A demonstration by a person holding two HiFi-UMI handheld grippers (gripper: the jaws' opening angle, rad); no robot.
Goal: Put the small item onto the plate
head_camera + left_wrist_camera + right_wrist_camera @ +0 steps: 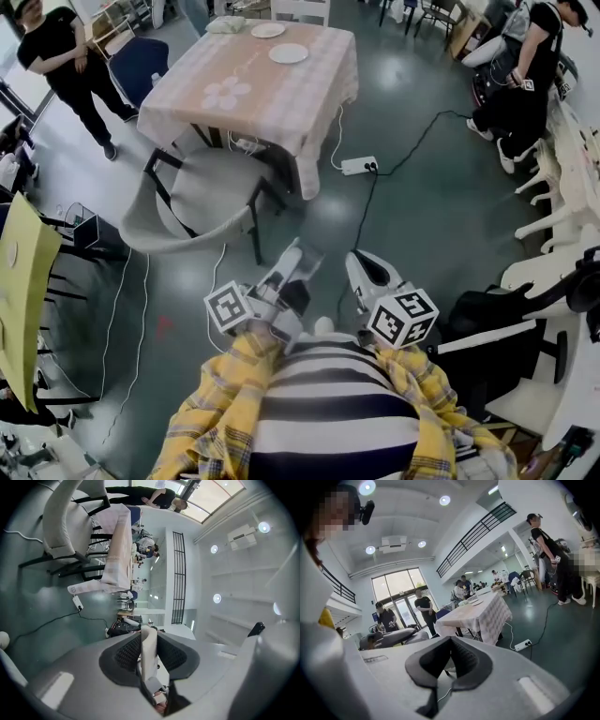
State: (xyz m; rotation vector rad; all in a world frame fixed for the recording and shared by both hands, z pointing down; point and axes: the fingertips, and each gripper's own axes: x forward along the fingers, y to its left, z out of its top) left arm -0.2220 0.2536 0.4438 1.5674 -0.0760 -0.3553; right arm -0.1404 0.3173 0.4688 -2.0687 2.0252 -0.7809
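Small item (149, 653): a thin, cream-coloured flat piece, kind not clear. We hold it edge-on between the pads of our left gripper (150, 638), whose jaws are clamped on it, well apart from the table (281, 98).
Right gripper (450, 641): fingertips together, nothing between them.
Plates: one white plate (288, 53) and a second plate (267, 30) lie at the far side of the checked tablecloth.
Also noted: grey chair (202, 202) just beside the table; power strip (359, 165) on the green floor (422, 225); people standing at both sides.
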